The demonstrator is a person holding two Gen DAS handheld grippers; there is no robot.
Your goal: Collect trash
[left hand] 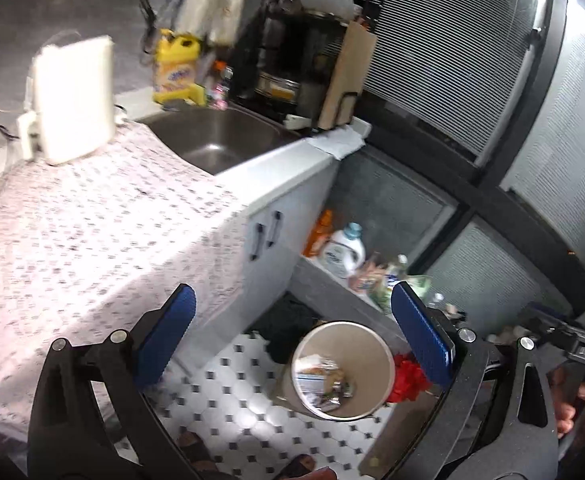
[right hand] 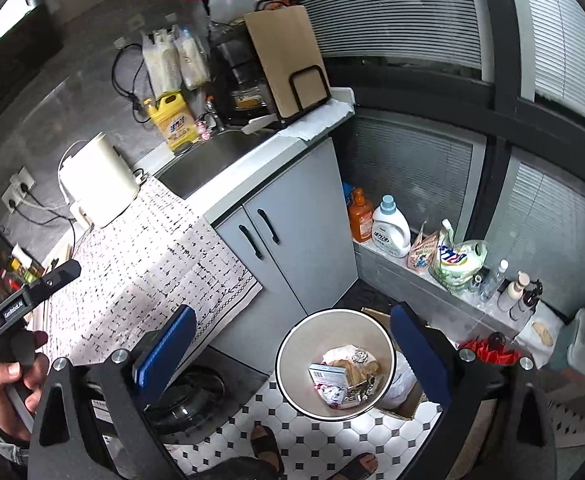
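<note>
A round beige trash bin [left hand: 376, 356] [right hand: 304, 364] stands on the tiled floor below both grippers. Crumpled wrappers, a small box and foil lie in its bottom [right hand: 346, 376]. My left gripper [left hand: 296, 340] hangs above the bin, open wide, with nothing between its blue pads. My right gripper [right hand: 292, 344] is also open wide and empty, high over the bin. The other handheld gripper and the hand on it show at the left edge of the right wrist view [right hand: 16, 320], and at the right edge of the left wrist view [left hand: 572, 348].
A counter under a patterned cloth [left hand: 92, 220] [right hand: 140, 248] lies left, with a white kettle [right hand: 100, 180], sink [left hand: 216, 140] and dish rack. Grey cabinet doors [right hand: 288, 232] stand behind the bin. Detergent bottles [right hand: 390, 226] line a ledge. A person's sandalled feet [right hand: 268, 446] stand on the floor.
</note>
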